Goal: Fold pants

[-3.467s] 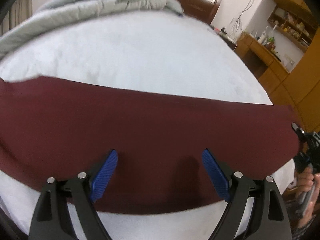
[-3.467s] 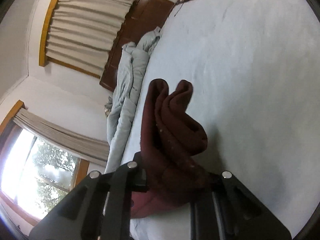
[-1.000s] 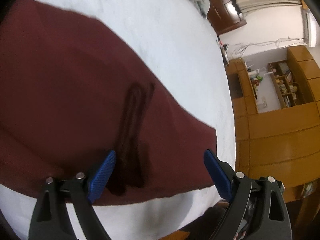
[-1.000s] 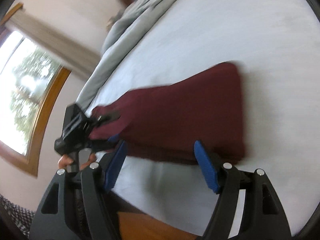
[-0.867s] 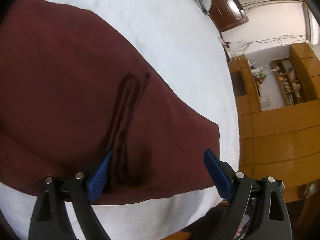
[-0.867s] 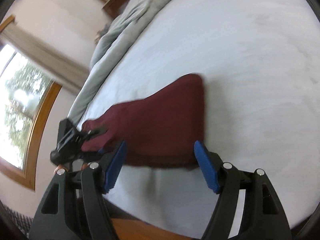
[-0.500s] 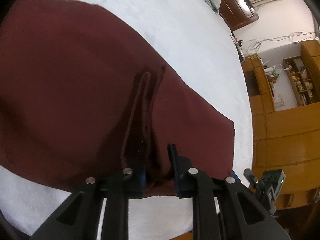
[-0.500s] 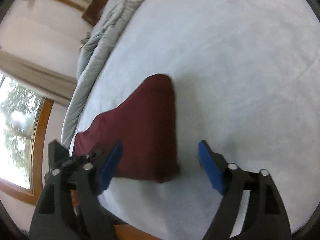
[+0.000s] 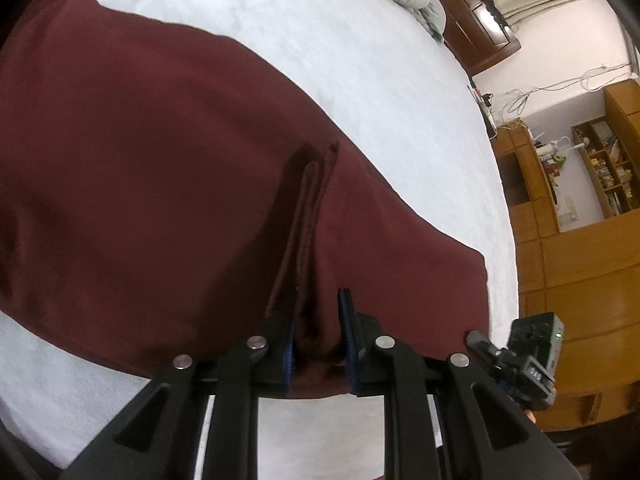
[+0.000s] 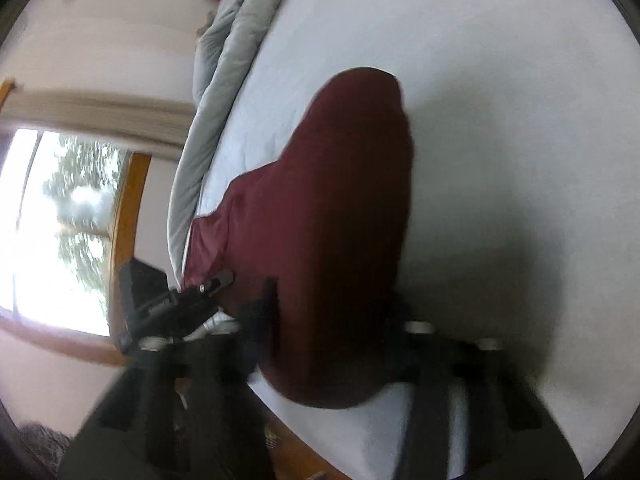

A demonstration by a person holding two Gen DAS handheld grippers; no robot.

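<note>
The dark red pants (image 9: 160,184) lie flat on the white bed (image 9: 380,72), filling the left and centre of the left wrist view. At bottom centre the left tongs (image 9: 316,344) are clamped on a pinched ridge at the near edge. In the blurred right wrist view, the right tongs (image 10: 332,332) are closing around the pants' near end (image 10: 340,220); contact is unclear.

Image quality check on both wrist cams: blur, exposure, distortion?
Left wrist view: sharp, evenly lit, strong fisheye bending of the bed edge and dark corner vignette; maroon pants crisp, with a pinched ridge running into the left gripper. Right wrist view: heavy motion blur, the right gripper smeared with pants cloth between its closing jaws, the window blown out, dark shadow on the sheet.
</note>
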